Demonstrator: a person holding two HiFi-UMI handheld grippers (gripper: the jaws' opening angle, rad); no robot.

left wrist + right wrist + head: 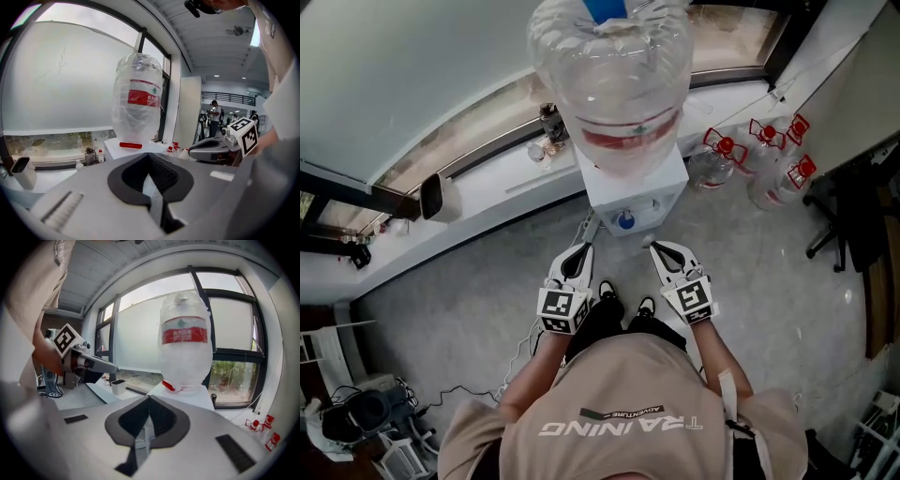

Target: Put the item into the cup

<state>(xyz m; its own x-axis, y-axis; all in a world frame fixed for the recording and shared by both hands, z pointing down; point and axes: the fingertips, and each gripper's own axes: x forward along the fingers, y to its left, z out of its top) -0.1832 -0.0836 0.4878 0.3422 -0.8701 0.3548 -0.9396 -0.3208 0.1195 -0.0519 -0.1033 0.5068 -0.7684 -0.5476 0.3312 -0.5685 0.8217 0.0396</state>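
Note:
A white cup (441, 197) stands on the long window ledge at the left; it also shows in the left gripper view (22, 171) and the right gripper view (117, 386). I cannot tell which thing is the item. My left gripper (585, 251) and right gripper (660, 249) hang side by side at waist height, pointing at the water dispenser (630, 195). Both are shut with nothing held. The jaws meet in the left gripper view (149, 161) and in the right gripper view (149, 400).
A big clear water bottle (614, 66) with a red label sits on the dispenser. Small bottles (549, 125) stand on the ledge. Empty jugs with red handles (759, 155) lie on the floor at the right, beside an office chair (844, 220). Cables and gear (356, 417) sit at the lower left.

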